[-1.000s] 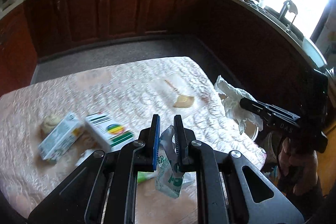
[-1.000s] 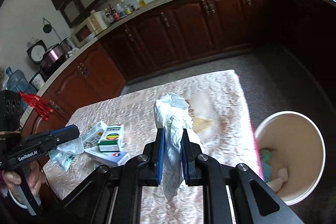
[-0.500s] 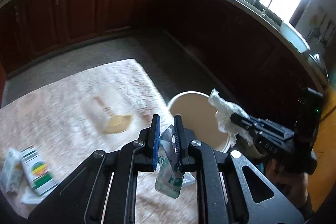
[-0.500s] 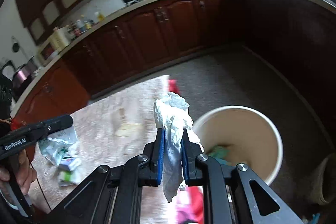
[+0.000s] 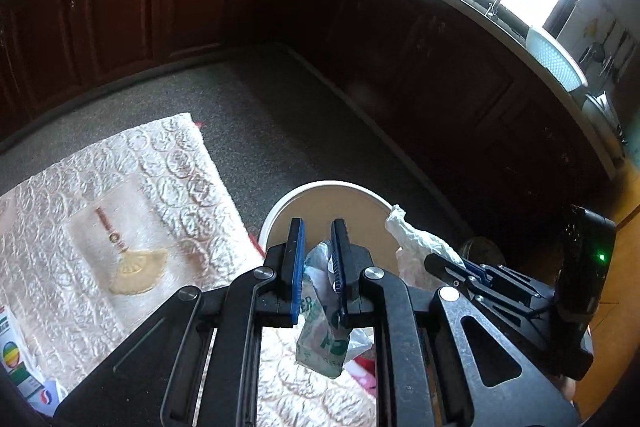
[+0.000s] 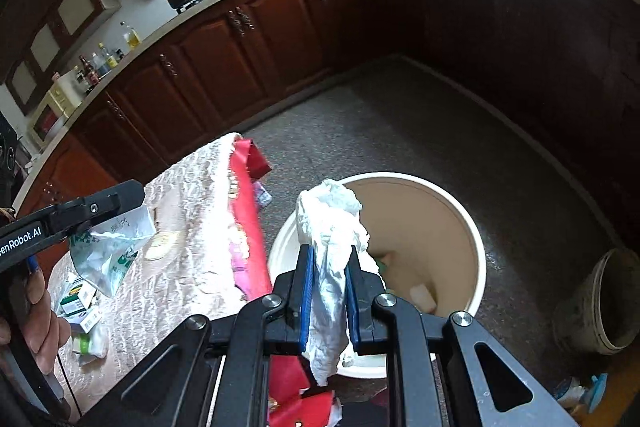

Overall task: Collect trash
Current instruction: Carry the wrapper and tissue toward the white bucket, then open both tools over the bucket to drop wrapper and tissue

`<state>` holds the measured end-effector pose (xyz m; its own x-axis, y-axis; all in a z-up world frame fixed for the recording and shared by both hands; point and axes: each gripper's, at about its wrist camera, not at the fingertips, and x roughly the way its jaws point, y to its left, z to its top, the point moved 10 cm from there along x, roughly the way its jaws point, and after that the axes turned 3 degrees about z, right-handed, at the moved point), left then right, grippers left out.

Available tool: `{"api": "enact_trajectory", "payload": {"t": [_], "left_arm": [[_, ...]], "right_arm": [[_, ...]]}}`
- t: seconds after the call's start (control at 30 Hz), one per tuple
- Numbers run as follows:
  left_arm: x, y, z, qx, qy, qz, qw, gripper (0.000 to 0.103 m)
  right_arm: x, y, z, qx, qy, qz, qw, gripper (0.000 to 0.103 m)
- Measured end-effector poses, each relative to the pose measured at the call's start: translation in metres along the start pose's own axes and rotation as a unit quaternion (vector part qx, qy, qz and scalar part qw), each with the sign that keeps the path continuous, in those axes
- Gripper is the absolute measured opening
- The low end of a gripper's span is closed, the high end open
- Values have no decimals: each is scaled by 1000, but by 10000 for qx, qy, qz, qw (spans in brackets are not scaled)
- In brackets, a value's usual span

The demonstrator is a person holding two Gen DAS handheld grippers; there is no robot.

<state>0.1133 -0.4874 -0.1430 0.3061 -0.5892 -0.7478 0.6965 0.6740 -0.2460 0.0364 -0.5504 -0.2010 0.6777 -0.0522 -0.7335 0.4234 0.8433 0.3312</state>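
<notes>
left gripper pinches a green-printed plastic wrapper; right gripper clamps a crumpled white tissue, both above the bucket.

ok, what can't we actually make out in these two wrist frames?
- Bucket contents: right wrist view, the tissue and right gripper cover much of the inside.
- Wrapper print: left wrist view, crumpled and partly hidden behind the left gripper.
- Boxes on the table: labels too small.
</notes>
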Motion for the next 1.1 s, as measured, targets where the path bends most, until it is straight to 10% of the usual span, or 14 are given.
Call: {"api": "enact_trajectory", "payload": {"t": [0.47, 0.63, 1.1], "left_arm": [[31, -14, 3, -102, 138, -53, 9998, 14], [40, -11, -3, -185, 291, -185, 9992, 56], [26, -2, -15, -100, 240, 27, 9997, 57]], "right_arm": [[13, -18, -1, 132, 22, -277, 9995, 13], [20, -27, -6, 266, 131, -402, 9988, 29], [17, -21, -9, 381, 56, -256, 9989, 47]]}}
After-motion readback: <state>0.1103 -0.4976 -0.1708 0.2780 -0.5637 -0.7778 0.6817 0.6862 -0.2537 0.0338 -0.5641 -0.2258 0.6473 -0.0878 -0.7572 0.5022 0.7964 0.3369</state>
